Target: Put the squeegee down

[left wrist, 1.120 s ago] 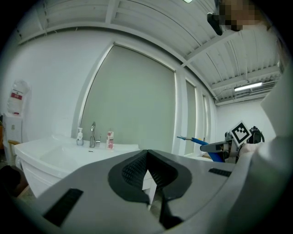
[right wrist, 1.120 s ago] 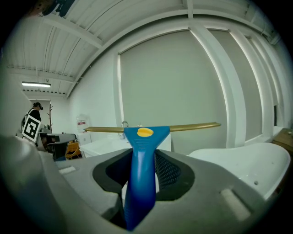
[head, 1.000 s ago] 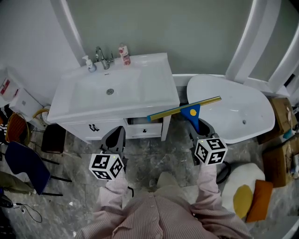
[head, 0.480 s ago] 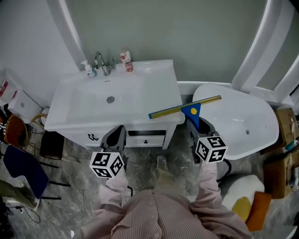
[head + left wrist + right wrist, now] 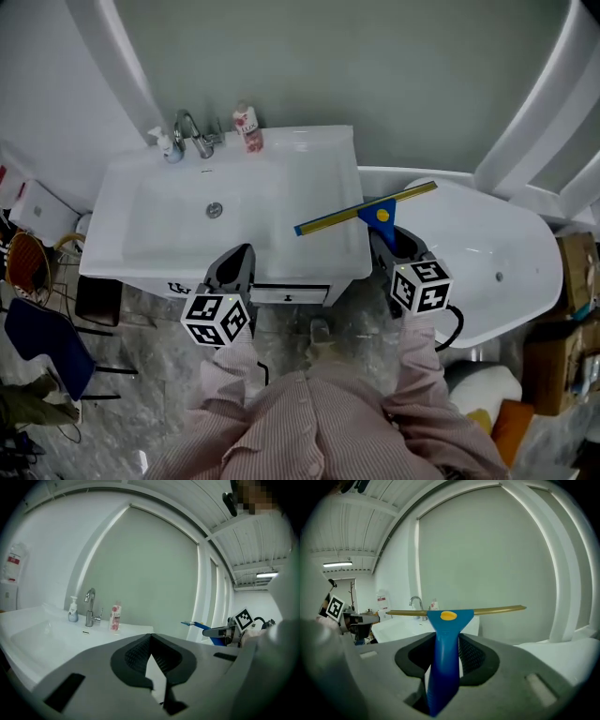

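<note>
Head view shows the wide white ceramic vanity sink (image 5: pixel 319 155) now under both grippers; 1 second ago they hung in front of its cabinet. The blue-handled squeegee with a yellow blade (image 5: pixel 366 214) has come forward to hover above the sink's right-hand counter. Its handle is pinched in the right gripper (image 5: pixel 386 240), so a resting place looks close, though nothing is set down yet. The left gripper (image 5: pixel 234 264), at the sink's front edge, has its jaws pressed together on nothing. The sink's basin holds only its drain. The white oval bathtub (image 5: pixel 487 248) right of the sink looks empty.
</note>
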The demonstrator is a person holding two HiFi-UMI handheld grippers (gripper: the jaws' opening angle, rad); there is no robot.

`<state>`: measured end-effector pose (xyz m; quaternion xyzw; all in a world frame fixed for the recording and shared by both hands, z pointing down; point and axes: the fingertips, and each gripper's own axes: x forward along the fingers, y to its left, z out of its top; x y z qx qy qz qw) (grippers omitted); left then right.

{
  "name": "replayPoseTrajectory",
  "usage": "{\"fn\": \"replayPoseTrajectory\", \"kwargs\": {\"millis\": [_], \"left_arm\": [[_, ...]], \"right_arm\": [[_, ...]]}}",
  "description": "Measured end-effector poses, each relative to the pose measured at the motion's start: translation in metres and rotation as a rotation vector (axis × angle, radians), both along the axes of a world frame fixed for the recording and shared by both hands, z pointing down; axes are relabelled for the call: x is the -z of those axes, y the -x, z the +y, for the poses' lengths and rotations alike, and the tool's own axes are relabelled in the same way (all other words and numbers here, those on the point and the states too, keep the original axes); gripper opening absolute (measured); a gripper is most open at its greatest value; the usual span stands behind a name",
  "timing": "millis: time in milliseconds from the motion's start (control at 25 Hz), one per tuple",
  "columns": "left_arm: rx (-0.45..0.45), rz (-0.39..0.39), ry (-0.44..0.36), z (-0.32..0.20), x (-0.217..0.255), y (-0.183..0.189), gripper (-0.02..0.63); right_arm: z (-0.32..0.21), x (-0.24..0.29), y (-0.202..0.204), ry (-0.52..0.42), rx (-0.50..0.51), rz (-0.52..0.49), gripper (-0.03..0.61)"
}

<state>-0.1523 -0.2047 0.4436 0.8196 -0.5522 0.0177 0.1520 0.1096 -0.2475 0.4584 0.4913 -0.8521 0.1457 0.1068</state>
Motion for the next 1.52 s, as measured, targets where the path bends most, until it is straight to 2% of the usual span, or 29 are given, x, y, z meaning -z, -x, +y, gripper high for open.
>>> {"fn": "replayPoseTrajectory", "kwargs": {"millis": [600,1160,1400,1520], "left_arm": [[0.039,0.047,0.111,-0.102,-0.042,-0.014,0.0],[0.019,0.102,0.281,-0.161,-0.099,-0.009,0.0],[0.005,0.113,0.338,-0.177,-0.12,-0.012,0.0],[0.001,0.116,0.357,-0.185,-0.129,-0.013,0.0]], "right_arm": [[-0.118,-0.046,0.009,0.093,0.19,0.13,0.137],[-0.185,-0.105,0.041,0.19,0.487,0.362,0.137],[-0.196,-0.126,0.053,0.223,0.63,0.464,0.137],[-0.202,-0.133,0.059,0.241,0.672,0.481,0.137]]}}
